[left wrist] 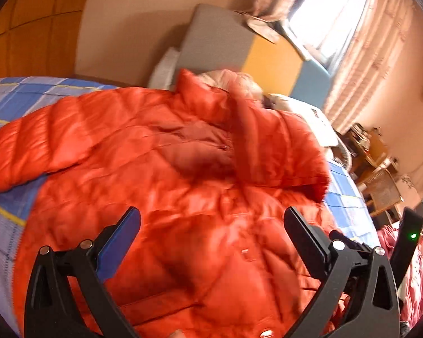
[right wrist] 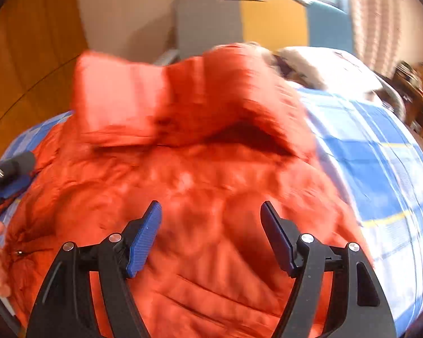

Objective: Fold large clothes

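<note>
Red jacket (right wrist: 200, 174) | on bed (right wrist: 380, 169) | under right hand-held gripper (right wrist: 211, 233)

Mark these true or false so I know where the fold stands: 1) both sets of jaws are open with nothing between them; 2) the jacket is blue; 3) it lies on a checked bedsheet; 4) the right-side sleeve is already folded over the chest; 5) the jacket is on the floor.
1) True: the left gripper and the right gripper both stand open above the fabric, pinching nothing.
2) False: the puffer jacket is orange-red.
3) True: a blue checked bedsheet lies under it.
4) True: one sleeve lies across the body.
5) False: it lies on the bed.
</note>
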Available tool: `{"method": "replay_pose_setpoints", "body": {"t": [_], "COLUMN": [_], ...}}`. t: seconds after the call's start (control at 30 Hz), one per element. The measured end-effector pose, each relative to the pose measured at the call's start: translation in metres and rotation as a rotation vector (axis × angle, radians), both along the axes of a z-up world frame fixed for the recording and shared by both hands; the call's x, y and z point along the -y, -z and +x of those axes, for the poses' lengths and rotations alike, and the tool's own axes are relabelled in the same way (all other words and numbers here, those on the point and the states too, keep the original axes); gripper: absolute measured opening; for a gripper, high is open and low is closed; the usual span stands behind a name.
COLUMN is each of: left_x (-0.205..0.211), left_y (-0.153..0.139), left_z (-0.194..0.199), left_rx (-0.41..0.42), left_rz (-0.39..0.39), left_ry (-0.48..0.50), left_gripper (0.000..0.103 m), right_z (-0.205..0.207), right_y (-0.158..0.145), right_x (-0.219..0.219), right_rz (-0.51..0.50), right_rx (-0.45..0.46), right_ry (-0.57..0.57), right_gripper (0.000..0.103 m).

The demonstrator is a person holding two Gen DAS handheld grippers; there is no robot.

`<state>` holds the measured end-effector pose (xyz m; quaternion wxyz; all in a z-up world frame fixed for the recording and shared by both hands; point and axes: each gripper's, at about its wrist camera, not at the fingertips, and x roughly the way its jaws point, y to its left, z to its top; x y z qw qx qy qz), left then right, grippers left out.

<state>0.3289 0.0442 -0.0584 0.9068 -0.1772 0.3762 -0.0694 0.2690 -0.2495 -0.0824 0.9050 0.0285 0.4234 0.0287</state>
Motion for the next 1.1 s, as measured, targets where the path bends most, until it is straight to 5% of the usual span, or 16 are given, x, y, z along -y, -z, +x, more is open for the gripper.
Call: {"method": "replay_pose_setpoints", "body": {"t": [0.17,0.47,0.5,0.53,0.63,0.83,1.1], "left_x": [0.0,-0.03,-0.03,-0.03,-0.037,-0.068,-0.084], "left_y": [0.022,0.053,0.054,0.054,0.047,0.033,0.06], "left_z": [0.042,0.112,0.117,0.121,0.121,0.098,0.097], "left_rx": [-0.065,-0.175,-0.178,-0.18,-0.146,-0.104,-0.191], "left_rz": [-0.038,-0.113,-0.114,-0.114,-0.109,-0.048,0.055], "left_ry": [-0.019,-0.102,-0.091,-0.071,-0.051,-0.101,-0.152], "left_gripper": [0.1,0.073,0.058,0.028,0.008,0.005,0.005], "right_z": [0.006,0.032,0.036,0.039,0.051,0.089,0.123], "right_y": [0.001,-0.002,-0.005,-0.007,-0.013,0.0,0.04], "right_x": [0.023,0.051,0.053,0.054,0.055,0.042,0.018], "right_rz": [0.018,0.073,0.08,0.082,0.094,0.064,-0.066], "right_rx": [-0.015,0.0,0.009,0.016,0.038,-0.004,-0.129], "right_ry": [0.074,0.197,0.206,0.209,0.209,0.183,0.18], "right_gripper": [0.072,0.072,0.072,0.072,0.072,0.071,0.068]}}
